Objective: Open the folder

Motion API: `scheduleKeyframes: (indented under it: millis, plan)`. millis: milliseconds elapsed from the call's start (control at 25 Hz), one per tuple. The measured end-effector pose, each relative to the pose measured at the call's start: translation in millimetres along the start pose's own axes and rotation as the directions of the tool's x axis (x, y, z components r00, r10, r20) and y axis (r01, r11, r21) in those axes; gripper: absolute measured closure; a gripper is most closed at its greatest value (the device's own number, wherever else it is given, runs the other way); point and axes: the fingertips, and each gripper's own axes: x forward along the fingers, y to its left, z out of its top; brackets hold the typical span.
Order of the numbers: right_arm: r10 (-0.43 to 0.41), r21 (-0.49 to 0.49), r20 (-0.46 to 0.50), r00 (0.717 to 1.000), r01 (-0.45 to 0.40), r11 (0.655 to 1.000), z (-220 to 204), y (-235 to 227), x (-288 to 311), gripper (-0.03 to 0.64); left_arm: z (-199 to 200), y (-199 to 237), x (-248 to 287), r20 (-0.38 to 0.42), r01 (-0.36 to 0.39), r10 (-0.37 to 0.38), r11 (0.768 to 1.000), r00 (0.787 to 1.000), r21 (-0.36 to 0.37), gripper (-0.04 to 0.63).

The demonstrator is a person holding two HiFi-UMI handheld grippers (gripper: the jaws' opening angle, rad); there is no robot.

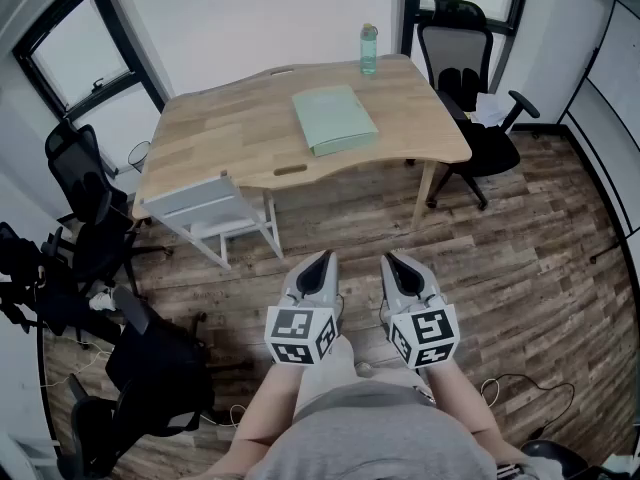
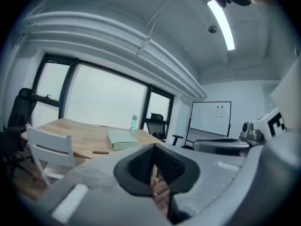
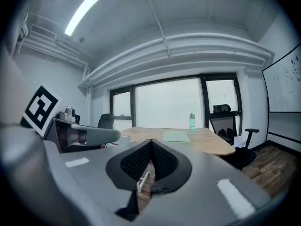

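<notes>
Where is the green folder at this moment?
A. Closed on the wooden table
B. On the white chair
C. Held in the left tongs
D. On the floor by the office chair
A: the green folder lies flat and closed on the wooden table, near the bottle.
</notes>
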Motion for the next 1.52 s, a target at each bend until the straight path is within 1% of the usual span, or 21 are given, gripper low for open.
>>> scheduleKeyframes:
  millis: [360,600,720,960,1080,1200,1320,1400,1520]
  plan:
    - [0.003,0.002,-0.005,1.0,-0.003,1.0,1.2,-3.3,-1.3,0.618,4.3,-4.1,0.3,0.019,0.005,-0.004,0.999,1.0,-0.032,0.595]
    - [0.019,0.037,0.026,0.999,-0.02,0.999,6.5,-5.7,-6.8,0.617,7.5,-10.1,-0.6,0.029,-0.004,0.005,1.0,1.0,-0.002,0.595]
    - [0.018,0.031,0.033,0.999,-0.019,0.999,8.3,-6.7,-11.0,0.616,6.6,-13.9,-1.8,0.031,-0.008,0.008,1.0,0.999,0.009,0.595]
    - [0.023,0.041,0.03,0.999,-0.024,0.999,6.2,-8.6,-13.5,0.615,5.4,-16.3,-2.3,0.038,-0.019,0.018,1.0,0.999,0.005,0.595]
    - [0.021,0.035,0.027,0.999,-0.022,0.999,6.4,-9.5,-9.4,0.615,8.3,-11.5,1.5,0.043,-0.022,0.022,1.0,0.999,-0.002,0.595]
    - [0.016,0.051,0.021,1.0,-0.017,0.999,3.3,-10.5,-5.2,0.615,8.5,-8.3,4.3,0.041,-0.021,0.021,1.0,0.999,-0.007,0.595]
    - [0.013,0.051,0.018,1.0,-0.013,0.999,3.9,-13.3,0.7,0.615,11.7,-6.3,9.8,0.045,-0.02,0.02,1.0,0.999,0.0,0.595]
    - [0.008,0.049,0.022,1.0,-0.009,0.999,5.6,-18.6,6.5,0.615,13.7,-4.8,17.4,0.047,-0.015,0.015,1.0,0.999,0.003,0.595]
    - [-0.003,0.049,0.028,1.0,0.002,0.999,7.9,-31.5,17.2,0.615,14.1,-0.6,33.7,0.045,-0.004,0.005,1.0,0.999,-0.016,0.595]
